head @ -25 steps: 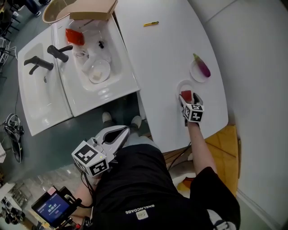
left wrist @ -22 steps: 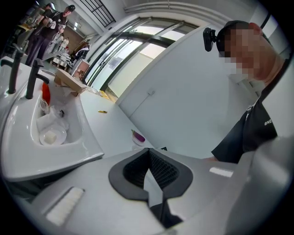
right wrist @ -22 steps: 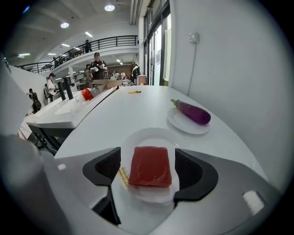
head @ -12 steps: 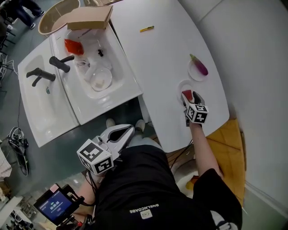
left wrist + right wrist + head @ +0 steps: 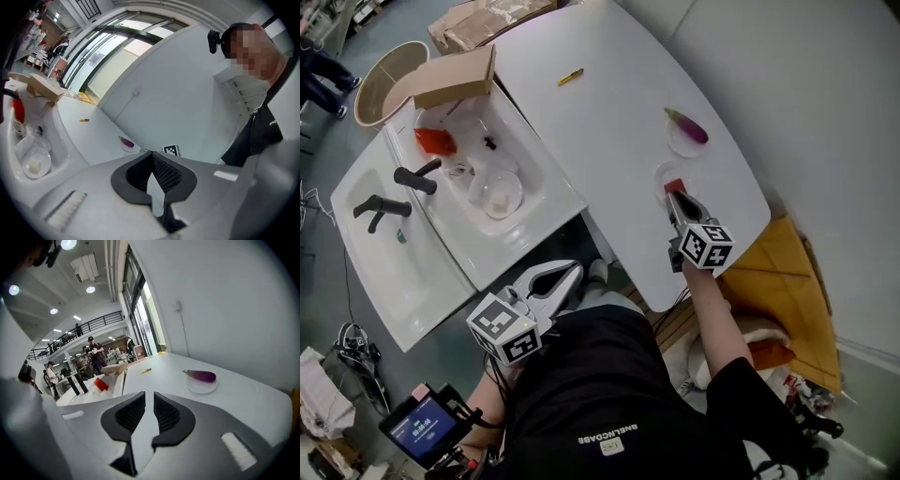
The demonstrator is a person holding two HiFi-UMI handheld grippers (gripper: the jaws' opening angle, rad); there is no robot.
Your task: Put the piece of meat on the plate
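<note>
Right gripper (image 5: 675, 199), centre right: jaws just closing to an empty slit, meat (image 5: 673, 185) on plate (image 5: 660, 172) beyond. Left gripper (image 5: 565, 275) has its jaws together, empty.

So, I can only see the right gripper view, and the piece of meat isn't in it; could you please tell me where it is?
Observer: In the head view the piece of meat lies on a small plate, free of the right gripper, whose jaws have just been closing on nothing.
Operator: Is that the eggplant's plate?
Observer: No, a second plate, nearer the person than the eggplant.
Operator: And the left gripper?
Observer: It hangs off the table by the person's waist, shut and empty.
</note>
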